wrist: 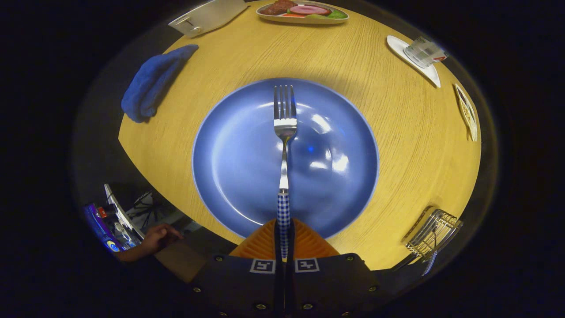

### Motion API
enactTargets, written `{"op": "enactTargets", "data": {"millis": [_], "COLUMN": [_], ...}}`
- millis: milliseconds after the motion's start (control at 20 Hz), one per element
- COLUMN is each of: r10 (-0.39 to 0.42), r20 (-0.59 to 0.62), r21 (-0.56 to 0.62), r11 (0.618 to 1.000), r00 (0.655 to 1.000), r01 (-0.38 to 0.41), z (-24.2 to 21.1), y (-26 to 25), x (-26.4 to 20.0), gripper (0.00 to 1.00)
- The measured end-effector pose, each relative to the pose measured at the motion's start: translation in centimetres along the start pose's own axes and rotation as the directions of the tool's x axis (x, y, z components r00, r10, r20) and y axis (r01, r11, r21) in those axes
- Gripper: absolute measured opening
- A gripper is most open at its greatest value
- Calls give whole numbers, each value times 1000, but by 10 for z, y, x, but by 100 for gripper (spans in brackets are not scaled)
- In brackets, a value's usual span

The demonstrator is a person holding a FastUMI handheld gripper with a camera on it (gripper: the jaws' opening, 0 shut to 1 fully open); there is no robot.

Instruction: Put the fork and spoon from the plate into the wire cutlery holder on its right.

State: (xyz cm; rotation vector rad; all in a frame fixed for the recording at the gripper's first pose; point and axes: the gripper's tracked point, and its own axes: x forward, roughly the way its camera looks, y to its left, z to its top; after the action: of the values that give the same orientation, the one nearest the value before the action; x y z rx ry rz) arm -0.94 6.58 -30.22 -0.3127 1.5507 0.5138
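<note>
A fork with a blue-checked handle sticks straight out from my gripper, tines forward, over the blue plate. Both orange fingers press on the handle, so the gripper is shut on the fork. The plate sits on the round wooden table just ahead of the fingers and holds nothing else that I can see. The wire cutlery holder stands to the right of the plate near the table's edge, with a checked handle poking out of it.
A blue cloth lies beyond the plate to the left. Far across the table are a tray of food, a grey box, a glass on a white saucer and a small dish. A person's hand rests off the table.
</note>
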Motion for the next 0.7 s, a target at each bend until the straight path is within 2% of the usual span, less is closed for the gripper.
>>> {"op": "enactTargets", "data": {"millis": [250, 500, 700], "r10": [-53, -62, -136], "r20": [-33, -38, -92], "r21": [-67, -33, -7], "r11": [996, 998, 991], "r00": [998, 997, 986], "r01": [51, 61, 136], "z": [-32, -73, -127], "y": [-38, -73, -119], "x": [-38, -77, -115], "gripper": [2, 2, 2]}}
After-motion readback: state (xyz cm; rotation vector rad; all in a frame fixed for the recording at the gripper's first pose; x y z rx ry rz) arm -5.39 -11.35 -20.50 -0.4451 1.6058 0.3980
